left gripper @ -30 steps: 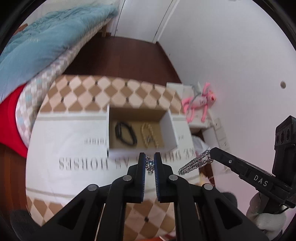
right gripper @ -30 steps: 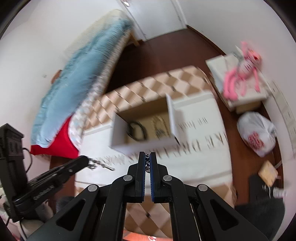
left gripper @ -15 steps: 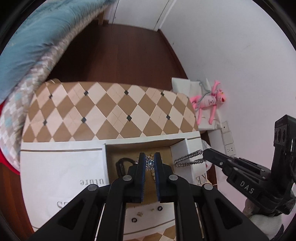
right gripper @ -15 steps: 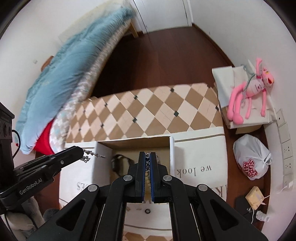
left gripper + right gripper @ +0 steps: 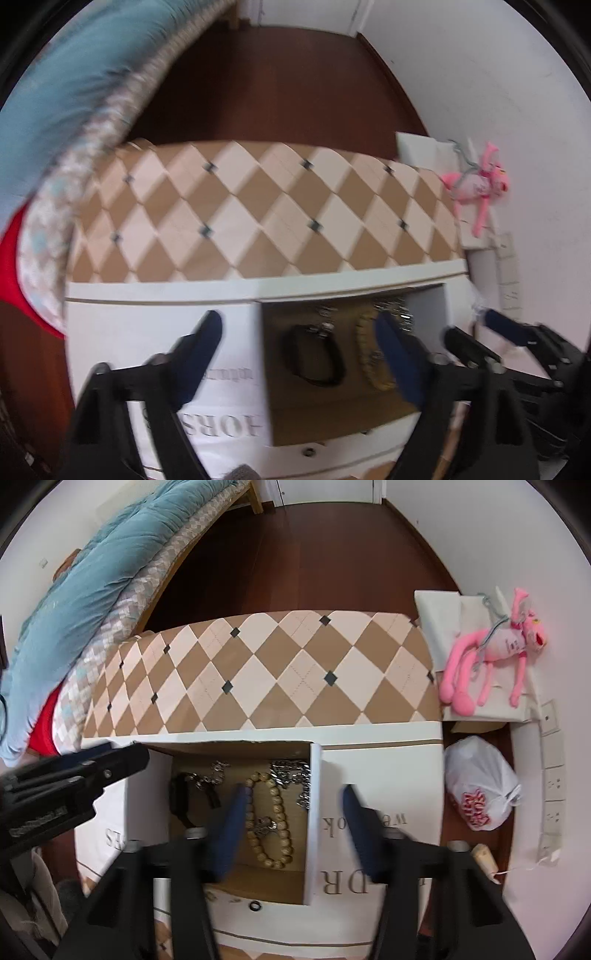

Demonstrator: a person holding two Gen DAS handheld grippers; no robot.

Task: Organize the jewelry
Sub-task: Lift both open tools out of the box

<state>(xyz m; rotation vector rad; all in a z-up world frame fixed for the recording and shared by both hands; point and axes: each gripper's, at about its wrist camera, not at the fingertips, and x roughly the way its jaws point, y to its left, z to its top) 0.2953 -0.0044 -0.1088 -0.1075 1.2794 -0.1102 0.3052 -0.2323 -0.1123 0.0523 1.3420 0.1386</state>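
An open cardboard box with white walls sits on the table; it also shows in the left wrist view. Inside lie a black bracelet, a small silver piece, a wooden bead bracelet and a silver chain. My right gripper is open and empty above the box. My left gripper is open and empty over the box's left wall. The black bracelet and the bead bracelet show there, blurred.
A diamond-patterned cloth covers the table's far part. A small black ring lies in front of the box. A pink plush toy and a white plastic bag are at the right. A bed with a blue quilt is at the left.
Both grippers have opened and let go of their jewelry. The silver chain and the small silver piece now lie in the box. Both grippers have come lower over the box.
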